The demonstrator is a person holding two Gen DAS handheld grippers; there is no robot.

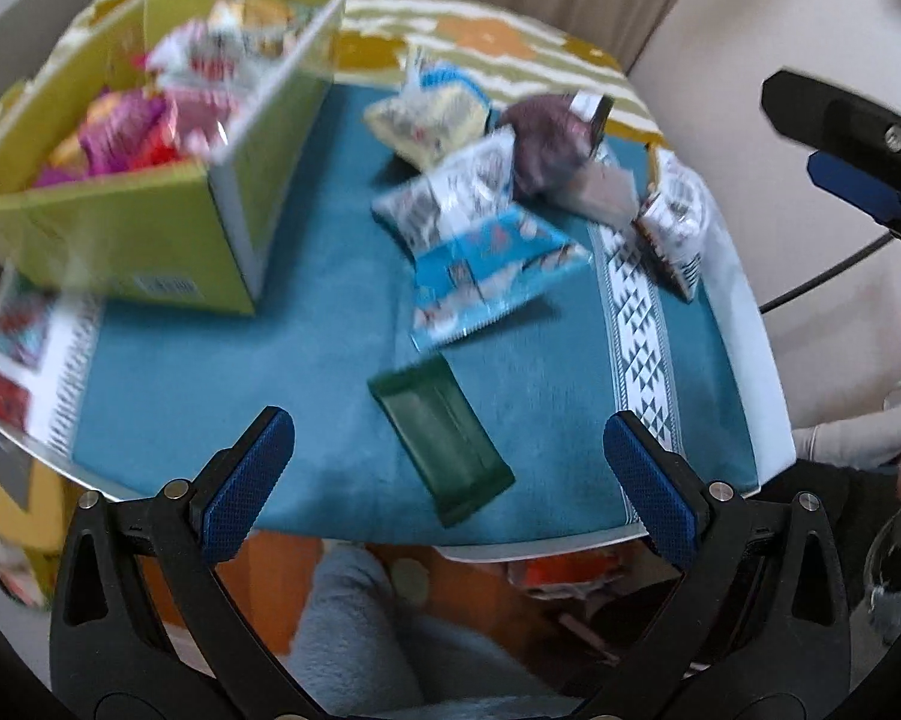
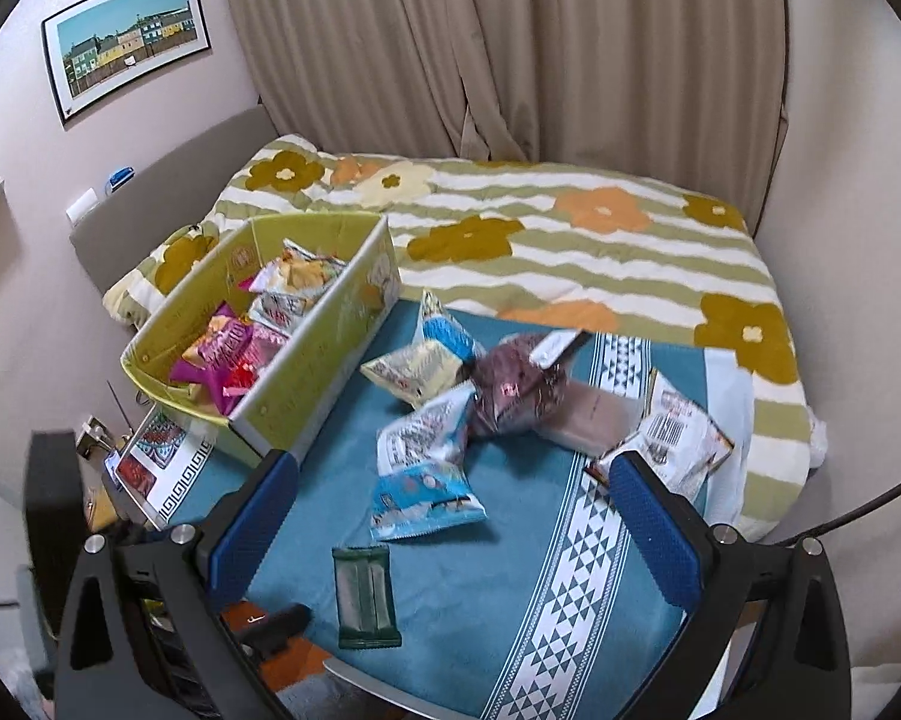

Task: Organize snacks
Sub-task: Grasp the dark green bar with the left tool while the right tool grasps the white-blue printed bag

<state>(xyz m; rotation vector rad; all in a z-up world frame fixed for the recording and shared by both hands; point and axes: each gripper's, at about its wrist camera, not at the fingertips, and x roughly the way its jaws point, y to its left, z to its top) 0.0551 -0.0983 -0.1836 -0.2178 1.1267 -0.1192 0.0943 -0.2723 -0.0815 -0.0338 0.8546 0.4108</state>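
A yellow-green cardboard box [image 1: 150,240] [image 2: 306,378] holding several snack packs stands at the left of a teal cloth [image 1: 270,390] [image 2: 498,570]. Loose packs lie on the cloth: a dark green bar [image 1: 441,441] [image 2: 365,595] nearest, a light blue pack [image 1: 486,267] [image 2: 423,501], a purple pack [image 1: 546,141] [image 2: 513,384], a cream pack [image 2: 414,372] and a white pack [image 1: 675,228] [image 2: 678,432] at the right. My left gripper [image 1: 447,468] is open and empty, its fingers either side of the green bar. My right gripper [image 2: 453,534] is open and empty above the cloth.
A bed with a floral striped cover [image 2: 570,240] lies behind the cloth. Curtains [image 2: 510,48] hang behind it. The table's front edge [image 1: 540,546] is close below the left gripper. A framed picture [image 2: 126,30] hangs on the left wall.
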